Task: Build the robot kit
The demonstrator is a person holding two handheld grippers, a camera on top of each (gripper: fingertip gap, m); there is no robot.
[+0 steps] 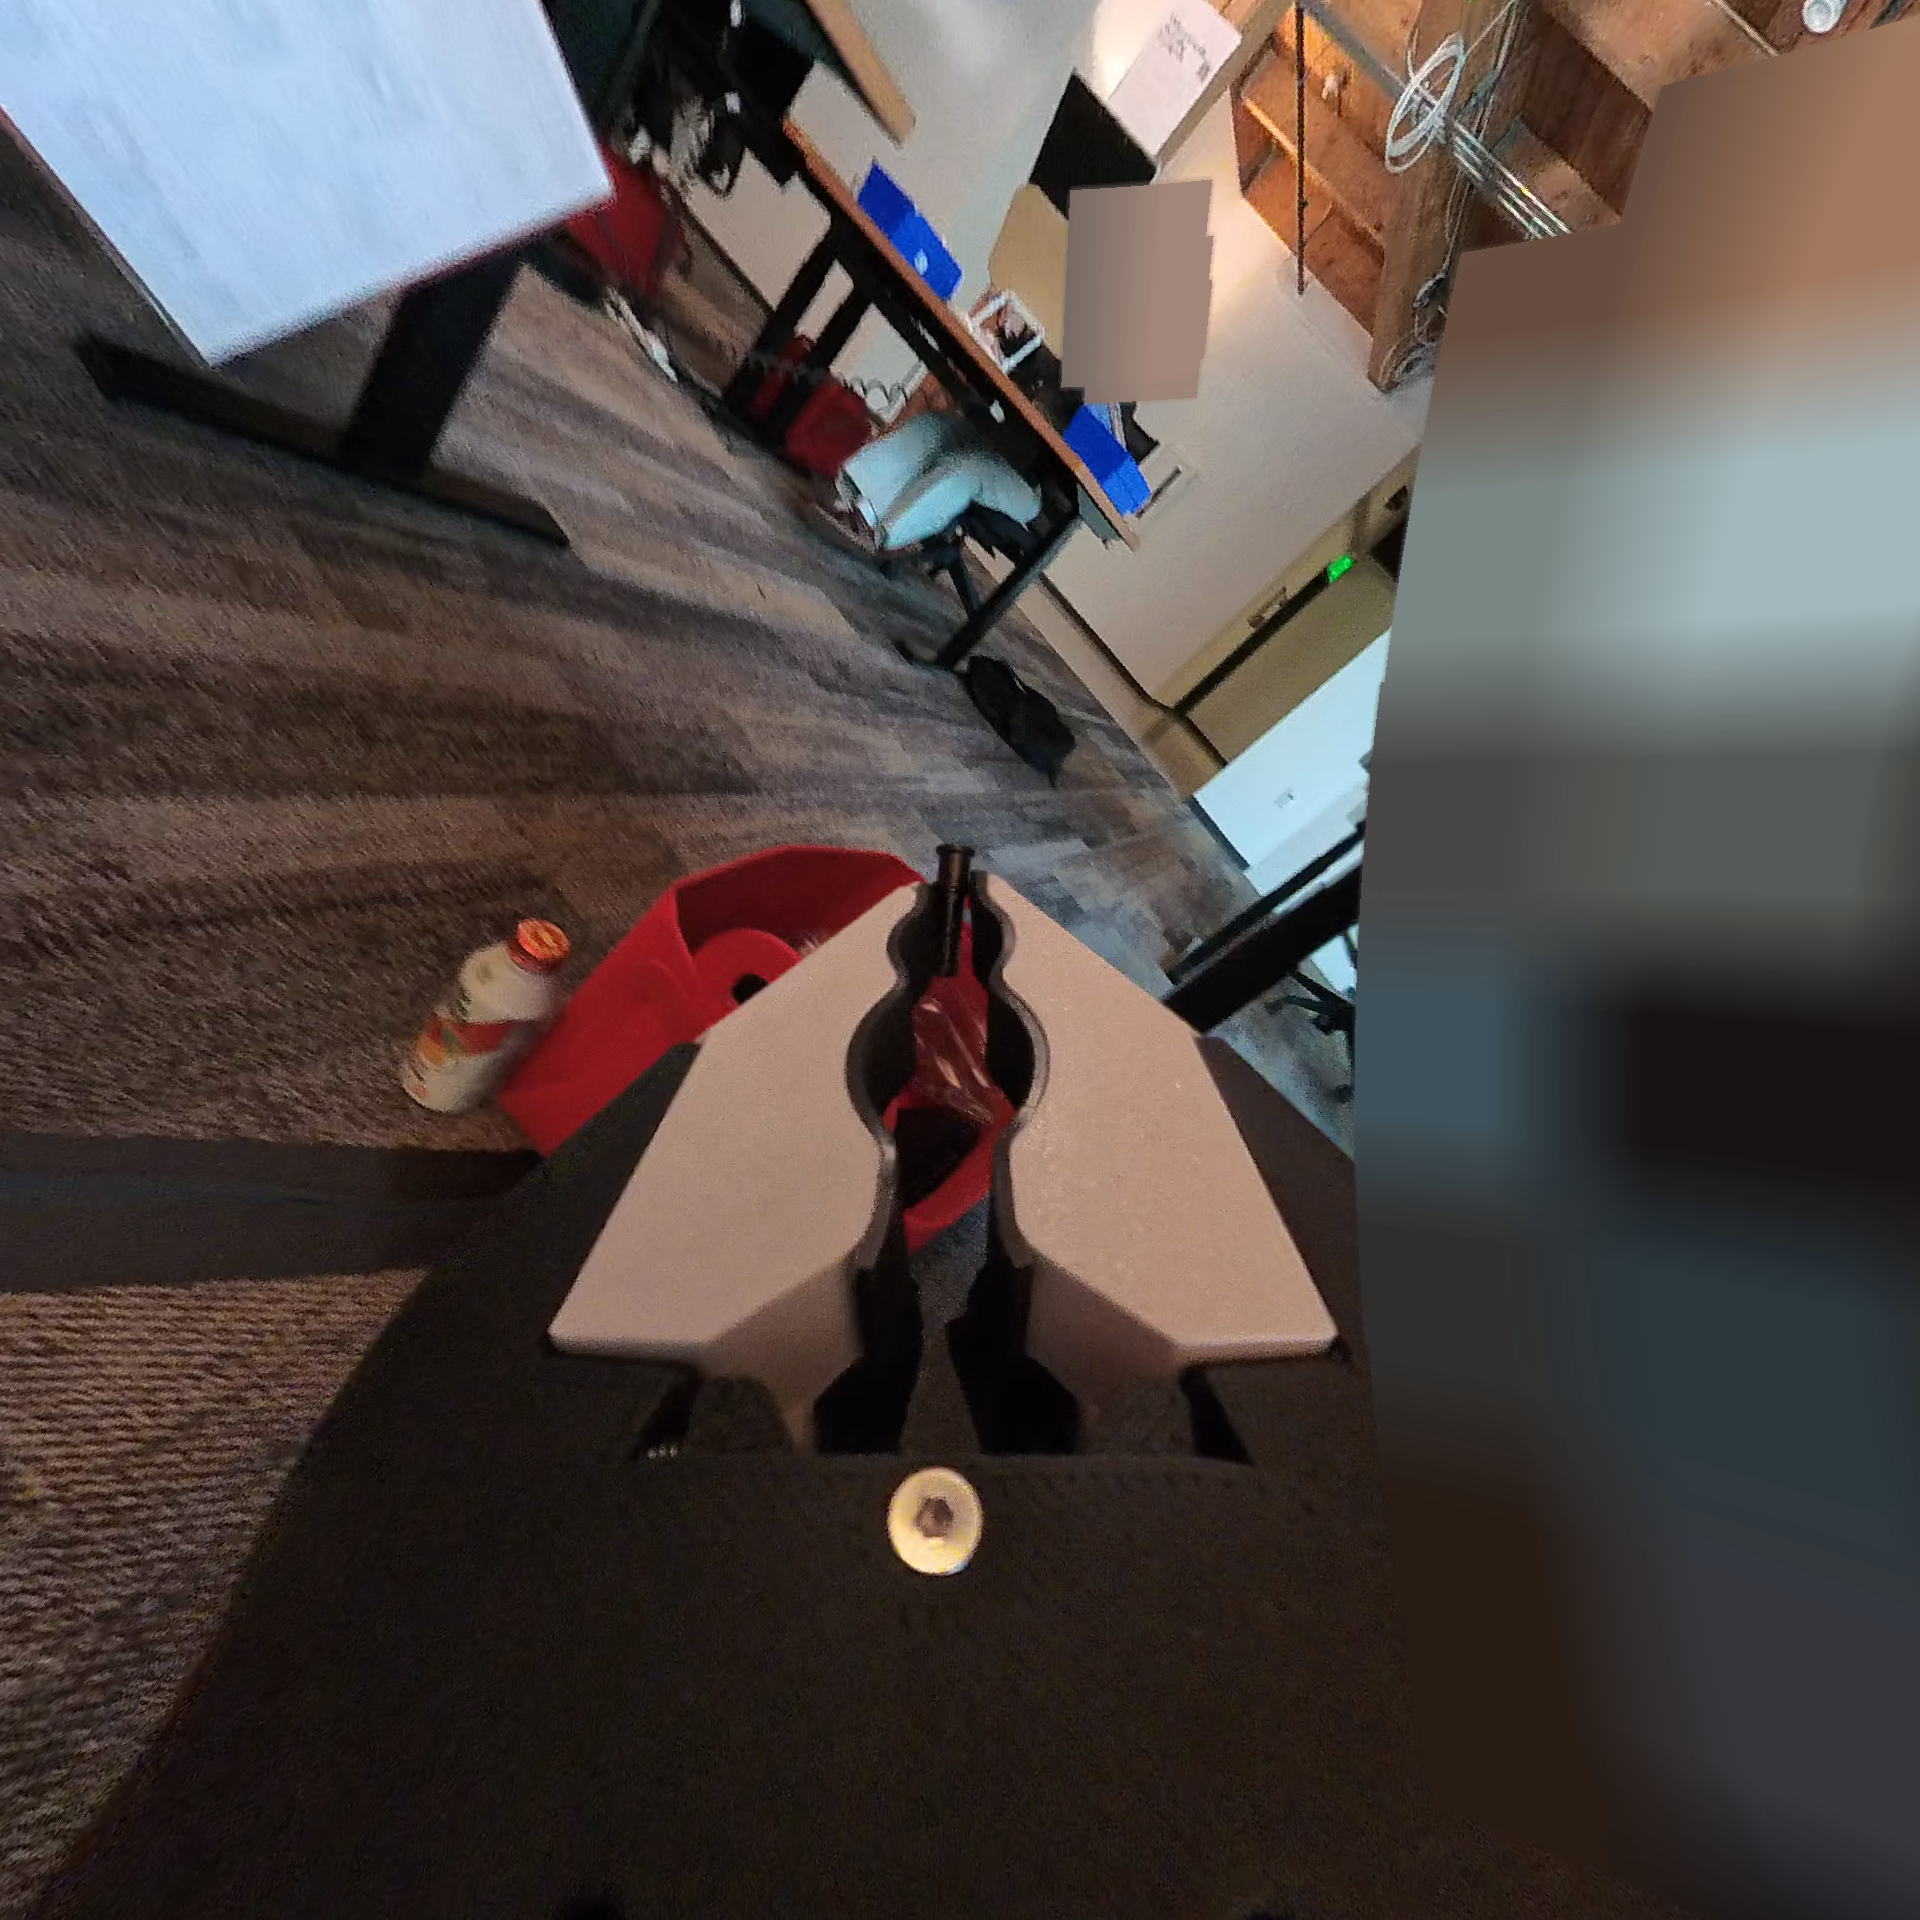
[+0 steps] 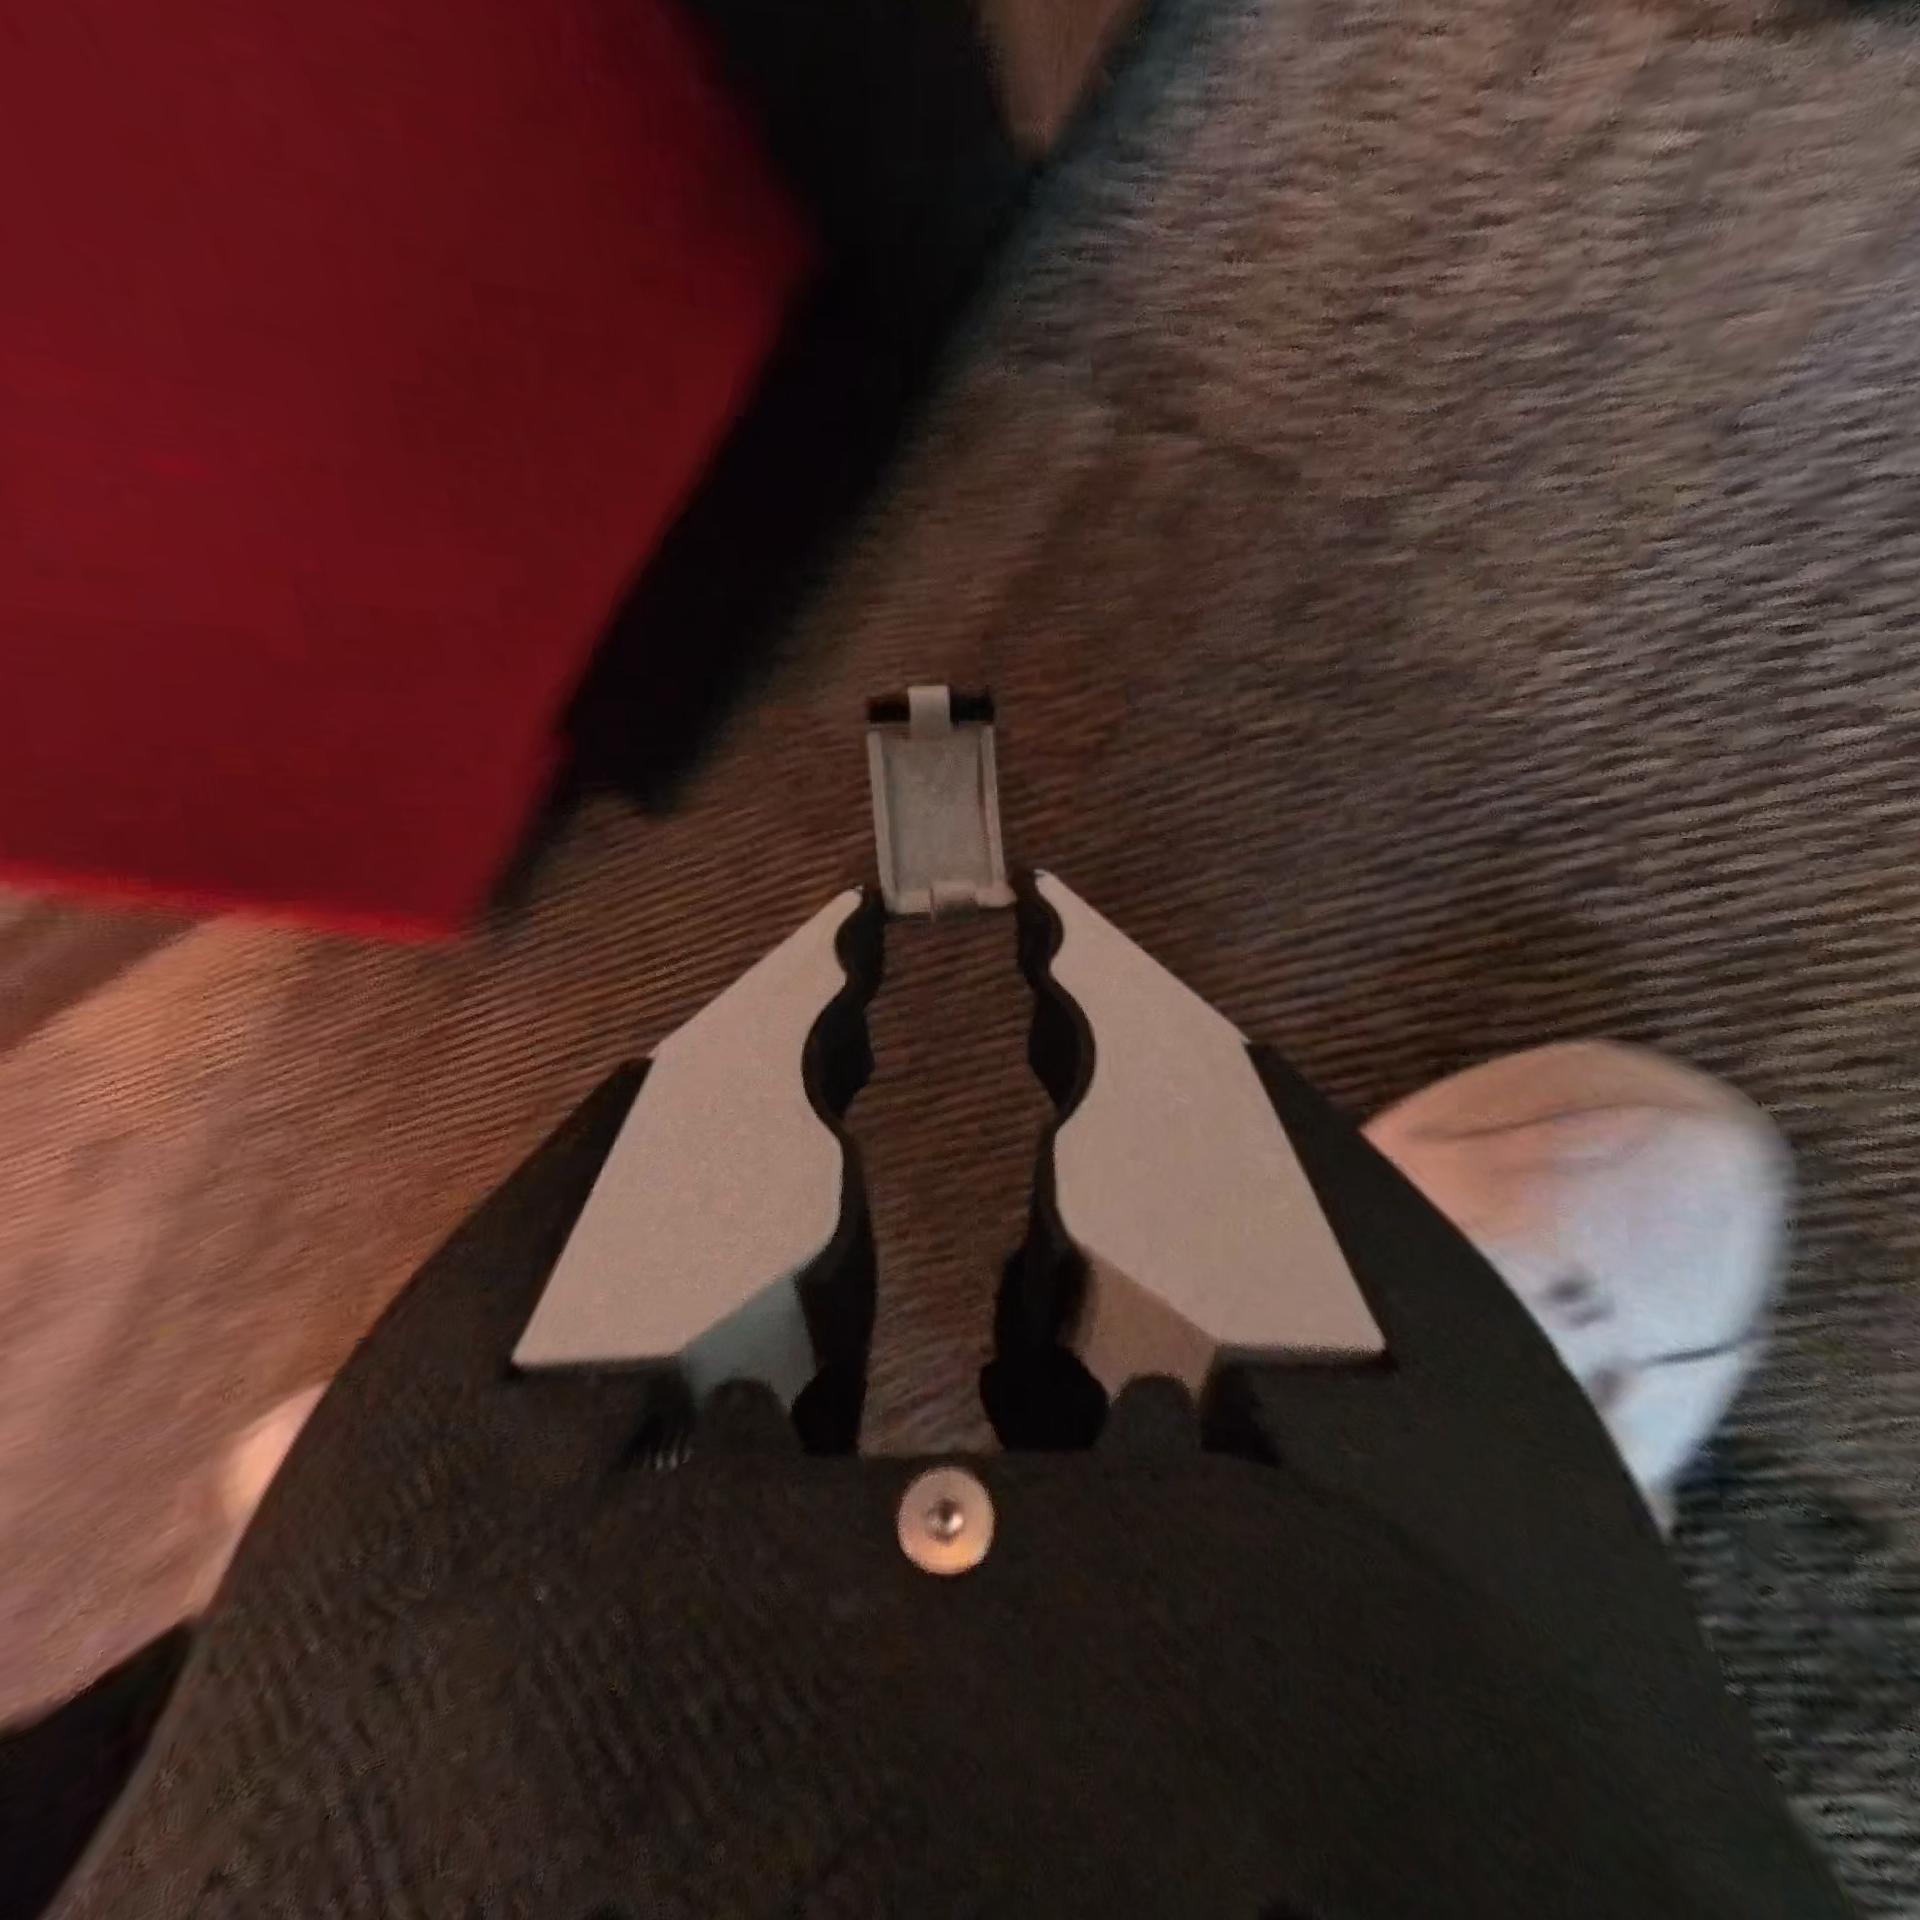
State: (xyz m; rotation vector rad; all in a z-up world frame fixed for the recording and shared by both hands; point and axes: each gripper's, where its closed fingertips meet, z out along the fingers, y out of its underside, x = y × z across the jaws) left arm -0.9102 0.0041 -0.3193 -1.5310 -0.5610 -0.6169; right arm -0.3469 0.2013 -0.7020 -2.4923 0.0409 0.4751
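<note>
In the left wrist view my left gripper point(image 1: 951, 896) is shut on a thin red-and-white striped object point(image 1: 951, 1023) with a black stem point(image 1: 951, 868) that sticks out past the fingertips. A red fabric bin point(image 1: 623, 1039) stands on the carpet just behind it, with a red roll point(image 1: 740, 961) inside. In the right wrist view my right gripper point(image 2: 948, 888) pinches the near end of a small grey plastic rectangular piece point(image 2: 935, 795) between its fingertips, jaws narrowly apart, above the carpet. The red bin point(image 2: 312, 416) is blurred at upper left.
A white bottle with an orange cap point(image 1: 483, 1018) stands beside the bin on the grey carpet point(image 1: 312, 727). Tables with black legs point(image 1: 416, 364), a pale chair point(image 1: 935, 478) and blue boxes point(image 1: 909, 234) are farther off. A white shoe point(image 2: 1610, 1247) is at the right gripper's right side. The gap from one gripper's tips to the other's is roughly 70 centimeters.
</note>
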